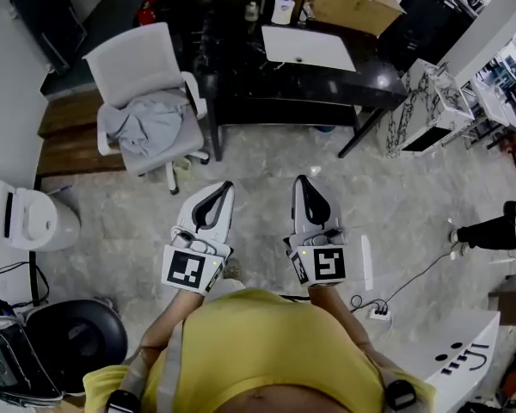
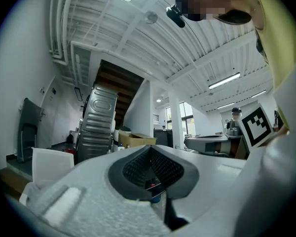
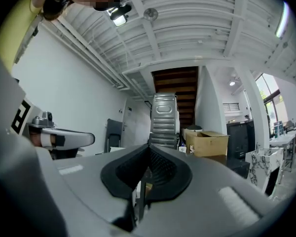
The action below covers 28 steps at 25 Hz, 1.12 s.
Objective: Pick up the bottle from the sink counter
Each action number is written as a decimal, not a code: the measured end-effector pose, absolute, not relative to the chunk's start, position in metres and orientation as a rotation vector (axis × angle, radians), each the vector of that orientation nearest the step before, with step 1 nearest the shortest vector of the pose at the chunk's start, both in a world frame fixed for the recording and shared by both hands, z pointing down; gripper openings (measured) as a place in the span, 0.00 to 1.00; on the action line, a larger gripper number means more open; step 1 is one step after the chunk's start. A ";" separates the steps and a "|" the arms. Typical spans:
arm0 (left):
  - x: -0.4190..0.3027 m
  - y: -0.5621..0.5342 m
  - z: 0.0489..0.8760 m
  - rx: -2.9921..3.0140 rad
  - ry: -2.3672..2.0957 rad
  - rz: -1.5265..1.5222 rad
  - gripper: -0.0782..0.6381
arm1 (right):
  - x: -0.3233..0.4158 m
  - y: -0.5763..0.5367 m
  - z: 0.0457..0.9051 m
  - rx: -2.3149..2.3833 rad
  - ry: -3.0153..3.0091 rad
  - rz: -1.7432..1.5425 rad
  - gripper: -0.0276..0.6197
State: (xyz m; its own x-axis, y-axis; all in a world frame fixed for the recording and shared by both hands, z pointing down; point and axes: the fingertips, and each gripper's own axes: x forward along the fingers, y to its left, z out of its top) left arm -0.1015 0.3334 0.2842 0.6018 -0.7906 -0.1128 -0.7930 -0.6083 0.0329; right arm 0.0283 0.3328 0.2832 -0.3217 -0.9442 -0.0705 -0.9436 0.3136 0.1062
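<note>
Both grippers are held close to the person's body, above a pale stone floor, pointing forward. My left gripper (image 1: 215, 194) has its jaws pressed together with nothing between them; the left gripper view shows the same closed jaws of the left gripper (image 2: 152, 168). My right gripper (image 1: 307, 188) is also shut and empty, and the right gripper (image 3: 147, 171) looks toward a staircase. A small white bottle (image 1: 283, 9) stands on the far black table (image 1: 241, 76), well beyond both grippers. No sink counter shows in any view.
A white chair (image 1: 138, 58) with a grey cloth (image 1: 150, 126) stands ahead on the left. A cardboard box (image 1: 348, 5) and a white sheet (image 1: 308, 48) lie on the black table. A marble-patterned side table (image 1: 426, 101) is to the right, a white bin (image 1: 21, 218) to the left, a power strip (image 1: 378, 313) by the feet.
</note>
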 end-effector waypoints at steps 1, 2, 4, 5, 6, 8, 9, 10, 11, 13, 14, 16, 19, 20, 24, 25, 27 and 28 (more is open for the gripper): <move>-0.103 0.323 0.283 -2.797 1.370 0.185 0.11 | 0.028 0.323 0.284 1.841 -2.530 -0.198 0.05; -0.104 0.313 0.282 -2.802 1.361 0.192 0.11 | 0.028 0.314 0.285 1.851 -2.519 -0.197 0.05; -0.106 0.297 0.279 -2.813 1.349 0.209 0.11 | 0.029 0.299 0.286 1.866 -2.500 -0.192 0.05; -0.107 0.290 0.278 -2.817 1.347 0.216 0.11 | 0.029 0.291 0.287 1.873 -2.494 -0.185 0.05; -0.108 0.283 0.278 -2.820 1.348 0.220 0.11 | 0.029 0.284 0.288 1.879 -2.490 -0.176 0.04; -0.111 0.271 0.280 -2.830 1.348 0.224 0.11 | 0.028 0.272 0.290 1.888 -2.483 -0.160 0.05; -0.112 0.265 0.281 -2.837 1.346 0.226 0.11 | 0.027 0.265 0.291 1.890 -2.482 -0.157 0.05; -0.113 0.259 0.283 -2.843 1.343 0.229 0.11 | 0.025 0.258 0.291 1.890 -2.483 -0.160 0.05; -0.114 0.252 0.284 -2.845 1.342 0.230 0.11 | 0.022 0.251 0.291 1.887 -2.486 -0.167 0.05; -0.115 0.239 0.288 -2.844 1.349 0.232 0.11 | 0.018 0.238 0.292 1.875 -2.492 -0.176 0.05; -0.116 0.232 0.289 -2.842 1.353 0.231 0.11 | 0.015 0.231 0.293 1.866 -2.497 -0.180 0.05; -0.114 0.215 0.292 -2.834 1.351 0.232 0.11 | 0.012 0.215 0.295 1.845 -2.511 -0.190 0.05; -0.110 0.187 0.292 -2.799 1.346 0.266 0.11 | 0.012 0.187 0.302 1.814 -2.529 -0.186 0.04; -0.109 0.177 0.292 -2.788 1.350 0.276 0.11 | 0.013 0.176 0.303 1.802 -2.534 -0.182 0.05; -0.096 0.129 0.291 -2.787 1.338 0.269 0.17 | 0.020 0.127 0.305 1.766 -2.560 -0.169 0.05; -0.091 0.116 0.292 -2.791 1.336 0.258 0.21 | 0.024 0.114 0.305 1.761 -2.564 -0.170 0.05; -0.081 0.089 0.294 -2.796 1.349 0.237 0.21 | 0.033 0.088 0.305 1.752 -2.571 -0.159 0.05; -0.076 0.075 0.295 -2.796 1.360 0.229 0.22 | 0.038 0.074 0.307 1.746 -2.575 -0.146 0.05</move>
